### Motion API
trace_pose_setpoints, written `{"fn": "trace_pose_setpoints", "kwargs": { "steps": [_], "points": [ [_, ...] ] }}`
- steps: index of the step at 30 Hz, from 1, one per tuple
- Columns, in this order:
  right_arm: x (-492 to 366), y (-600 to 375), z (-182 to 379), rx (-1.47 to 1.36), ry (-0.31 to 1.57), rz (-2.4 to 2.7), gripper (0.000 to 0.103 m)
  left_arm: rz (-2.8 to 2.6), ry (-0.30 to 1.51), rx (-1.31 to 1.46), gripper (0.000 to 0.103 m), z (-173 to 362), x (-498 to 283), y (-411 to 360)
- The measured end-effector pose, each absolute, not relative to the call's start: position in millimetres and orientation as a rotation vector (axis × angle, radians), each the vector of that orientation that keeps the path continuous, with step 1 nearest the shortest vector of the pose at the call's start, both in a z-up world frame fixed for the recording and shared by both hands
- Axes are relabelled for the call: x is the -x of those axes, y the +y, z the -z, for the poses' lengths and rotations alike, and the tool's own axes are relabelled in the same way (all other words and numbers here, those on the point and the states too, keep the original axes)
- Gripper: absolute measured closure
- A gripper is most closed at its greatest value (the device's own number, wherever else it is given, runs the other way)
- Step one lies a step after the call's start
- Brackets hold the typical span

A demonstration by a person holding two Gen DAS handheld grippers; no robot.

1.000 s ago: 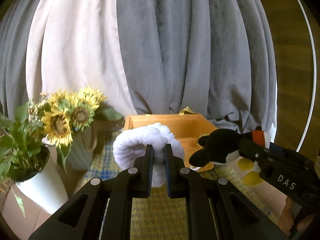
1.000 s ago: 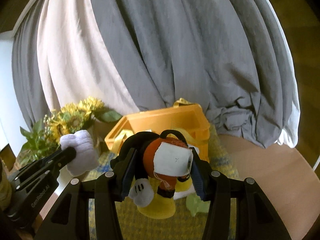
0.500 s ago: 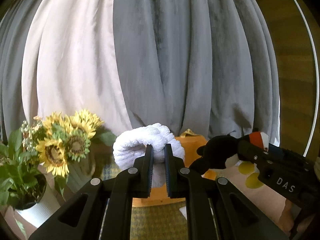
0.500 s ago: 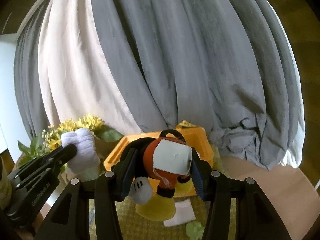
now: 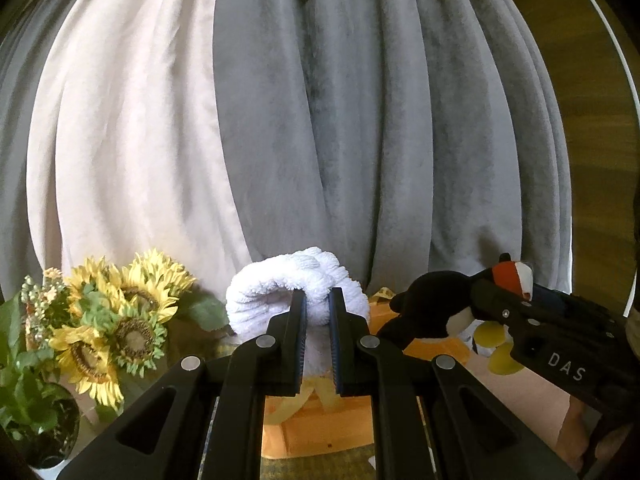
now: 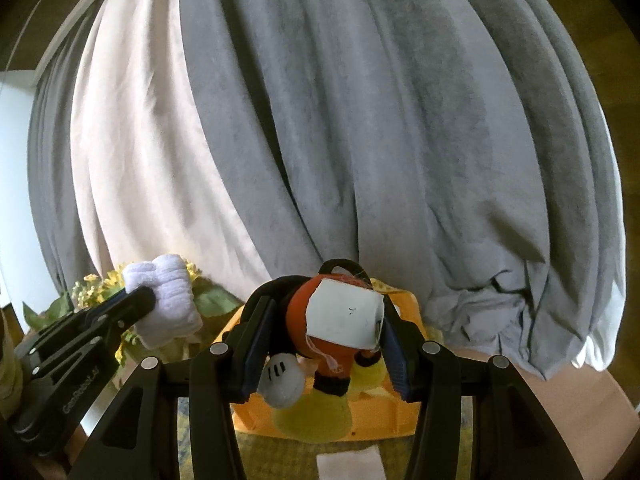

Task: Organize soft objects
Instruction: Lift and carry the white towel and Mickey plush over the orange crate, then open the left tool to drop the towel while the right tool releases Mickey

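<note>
My left gripper (image 5: 318,300) is shut on a rolled white towel (image 5: 280,288) and holds it in the air above the orange bin (image 5: 320,424). My right gripper (image 6: 324,312) is shut on a plush puffin toy (image 6: 340,340), black, orange and white with yellow feet, hanging over the same orange bin (image 6: 384,428). In the left wrist view the plush toy (image 5: 432,308) and right gripper (image 5: 500,300) are to the right. In the right wrist view the towel (image 6: 168,300) and left gripper (image 6: 144,300) are at the left.
A bunch of sunflowers (image 5: 116,320) and a potted plant (image 5: 36,420) stand at the left. Grey and white curtains (image 5: 320,120) hang close behind the bin. A white folded item (image 6: 348,466) lies on the yellow-green mat (image 6: 280,456) in front of the bin.
Both grippers have risen with their loads; the bin, flowers and table have dropped lower in both views and the curtains fill more of each frame.
</note>
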State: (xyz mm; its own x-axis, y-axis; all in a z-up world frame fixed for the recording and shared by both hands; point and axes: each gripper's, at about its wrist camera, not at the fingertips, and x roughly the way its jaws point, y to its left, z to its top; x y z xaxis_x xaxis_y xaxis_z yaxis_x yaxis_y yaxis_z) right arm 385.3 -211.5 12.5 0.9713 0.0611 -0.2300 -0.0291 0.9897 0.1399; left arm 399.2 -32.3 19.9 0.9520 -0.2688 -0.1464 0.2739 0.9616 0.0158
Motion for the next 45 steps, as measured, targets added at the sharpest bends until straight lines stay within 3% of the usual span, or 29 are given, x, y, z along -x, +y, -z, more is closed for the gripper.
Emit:
{"fn": "trace_pose_setpoints", "kwargs": {
  "steps": [19, 38, 41, 43, 45],
  "points": [
    [-472.8, -229.6, 11.7, -0.162, 0.337, -0.027, 0.051, 0.288, 0.237, -0.066, 0.091, 3.1, -487.9, -48.3],
    [-541.9, -235.1, 61.4, -0.141, 0.541, -0.04, 0.051, 0.317, 0.45, -0.097, 0.089, 56.7, -546.4, -64.1],
    [-546.4, -236.7, 67.1, -0.146, 0.564, -0.041, 0.047, 0.313, 0.464, -0.096, 0.081, 60.9, -546.4, -65.0],
    [-547.3, -237.0, 68.4, -0.147, 0.566, -0.038, 0.04, 0.316, 0.467, -0.105, 0.068, 62.1, -546.4, -66.7],
    [-545.9, -237.6, 67.0, -0.143, 0.555, -0.024, 0.032, 0.307, 0.459, -0.106, 0.065, 61.8, -544.4, -65.5]
  ]
}}
